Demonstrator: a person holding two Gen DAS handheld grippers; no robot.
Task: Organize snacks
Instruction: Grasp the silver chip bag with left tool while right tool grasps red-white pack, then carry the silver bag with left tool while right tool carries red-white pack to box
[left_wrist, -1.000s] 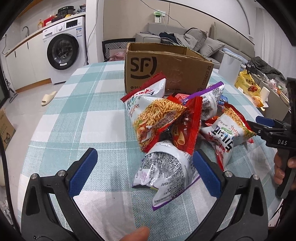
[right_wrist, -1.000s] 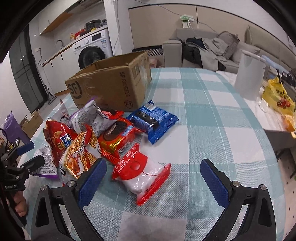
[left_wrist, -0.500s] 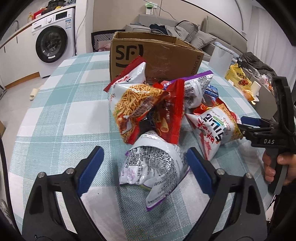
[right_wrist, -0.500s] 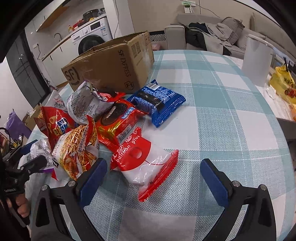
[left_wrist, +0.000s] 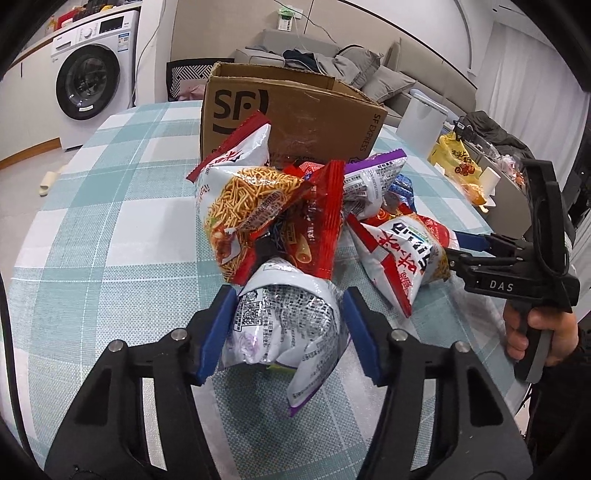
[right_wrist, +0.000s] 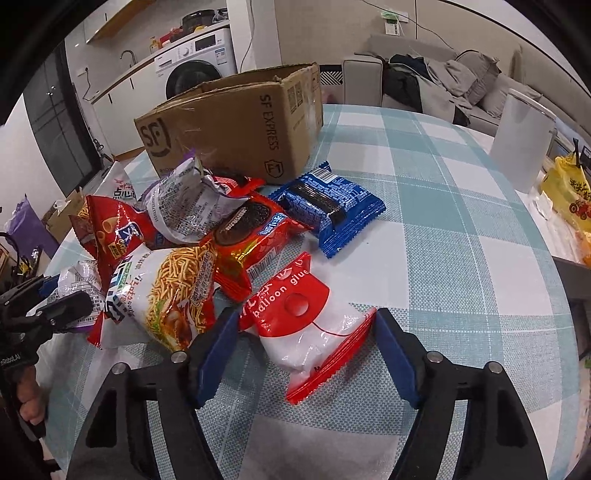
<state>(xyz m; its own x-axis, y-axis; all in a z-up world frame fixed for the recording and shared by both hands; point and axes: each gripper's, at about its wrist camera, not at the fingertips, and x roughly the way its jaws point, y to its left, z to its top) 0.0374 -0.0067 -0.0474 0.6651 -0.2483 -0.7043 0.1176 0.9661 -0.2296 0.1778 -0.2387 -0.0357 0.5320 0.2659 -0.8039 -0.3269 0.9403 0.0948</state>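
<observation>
Even indoor light, fisheye-warped edges

Left gripper pitched down at the snack pile, sitting at its near edge; jaws closing, blue pads flanking a silver bag, left pad looks to be touching, right pad just beside it. Right gripper at the pile's other side, also angled down, jaws closing around a white-and-red pack, pads close but contact unclear. Each gripper's handle is gripped by a hand, fingers wrapped round the trigger.
</observation>
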